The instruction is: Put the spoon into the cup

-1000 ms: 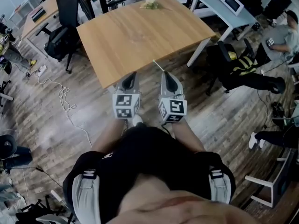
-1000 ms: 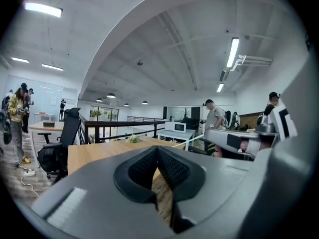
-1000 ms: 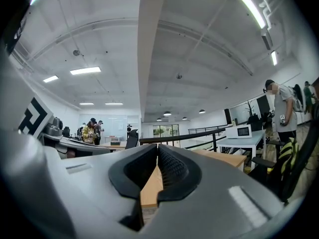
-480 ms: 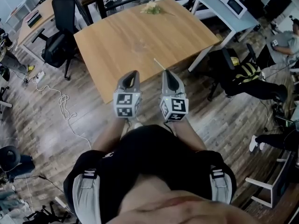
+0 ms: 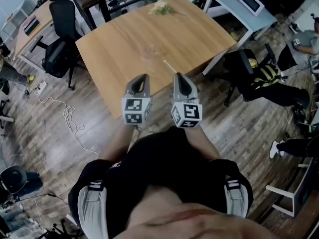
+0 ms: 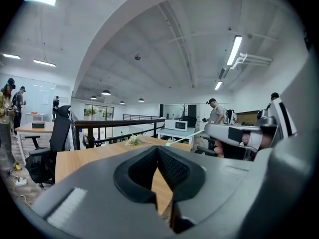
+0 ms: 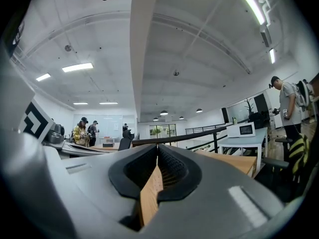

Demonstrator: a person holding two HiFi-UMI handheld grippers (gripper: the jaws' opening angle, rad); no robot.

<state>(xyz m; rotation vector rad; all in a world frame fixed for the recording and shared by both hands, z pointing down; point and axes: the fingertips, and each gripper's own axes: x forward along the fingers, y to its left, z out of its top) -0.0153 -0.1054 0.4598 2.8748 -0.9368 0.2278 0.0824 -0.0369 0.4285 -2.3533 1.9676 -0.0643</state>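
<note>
The left gripper (image 5: 142, 79) is being held over the near edge of the wooden table (image 5: 119, 39). In the left gripper view its jaws (image 6: 157, 158) are being kept pressed together, with nothing between them.

Just right of it, also at the table's near edge, the right gripper (image 5: 178, 77) is being held level with the left one. Its jaws are being kept clamped on the spoon (image 5: 169, 66), which shows in the right gripper view as a pale band (image 7: 144, 59) rising straight from the closed jaws (image 7: 157, 156). In the head view the spoon's long axis is being pointed away from the person and slightly left, out over the table top. In the left gripper view its thin pale length (image 6: 184, 136) is being seen slanting from the right gripper's tip towards the table's middle.

Beyond the spoon's free end a faint clear shape (image 5: 148, 52) is being shown on the table. It cannot be told for certain as the cup.
</note>
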